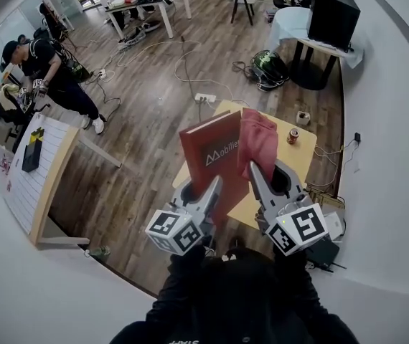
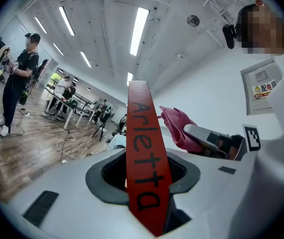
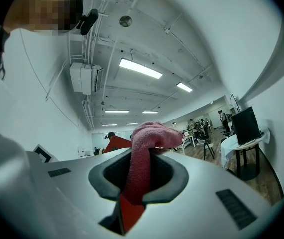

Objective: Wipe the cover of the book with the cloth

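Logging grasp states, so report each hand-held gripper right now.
Left hand-held gripper: closed, holding the red book.
Right hand-held gripper: closed, holding the pink cloth.

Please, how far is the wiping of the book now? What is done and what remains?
Done: both things are lifted above the table. The left gripper is shut on the red book, the right gripper on the pink cloth. In hand: the cloth hangs at the cover's right edge; contact is unclear. Left: probably the strokes across the cover; nothing shows how much is already wiped.
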`<state>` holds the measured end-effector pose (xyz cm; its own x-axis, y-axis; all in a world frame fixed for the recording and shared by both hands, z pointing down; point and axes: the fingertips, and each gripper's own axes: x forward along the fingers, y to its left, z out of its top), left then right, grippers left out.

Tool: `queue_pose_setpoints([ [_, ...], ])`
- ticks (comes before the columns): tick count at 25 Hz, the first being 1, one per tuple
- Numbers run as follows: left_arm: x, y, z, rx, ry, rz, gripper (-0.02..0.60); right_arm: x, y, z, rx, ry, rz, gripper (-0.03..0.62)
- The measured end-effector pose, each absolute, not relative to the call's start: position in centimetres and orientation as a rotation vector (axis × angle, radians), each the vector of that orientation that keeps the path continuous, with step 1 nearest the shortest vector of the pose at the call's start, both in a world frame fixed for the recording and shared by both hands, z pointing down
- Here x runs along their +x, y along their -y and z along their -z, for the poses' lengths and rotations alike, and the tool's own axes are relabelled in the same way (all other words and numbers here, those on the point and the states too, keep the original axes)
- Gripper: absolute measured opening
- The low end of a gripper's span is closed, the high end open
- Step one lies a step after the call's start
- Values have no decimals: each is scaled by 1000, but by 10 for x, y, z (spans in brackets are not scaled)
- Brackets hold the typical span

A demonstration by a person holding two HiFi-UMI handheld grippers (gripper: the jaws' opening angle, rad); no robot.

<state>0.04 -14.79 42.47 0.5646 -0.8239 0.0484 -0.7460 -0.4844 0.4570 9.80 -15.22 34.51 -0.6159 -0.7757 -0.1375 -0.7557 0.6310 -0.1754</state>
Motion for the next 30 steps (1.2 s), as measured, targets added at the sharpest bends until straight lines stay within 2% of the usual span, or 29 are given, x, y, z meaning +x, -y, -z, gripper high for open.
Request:
queue_pose_setpoints([
  [15,13,168,-410,2468,1191,201,186,22,166,-321,-972,-2849,-43,78],
  [30,-12,175,-384,2549,1103,272,186,56,222,-341,-1260,-2744,68,78],
])
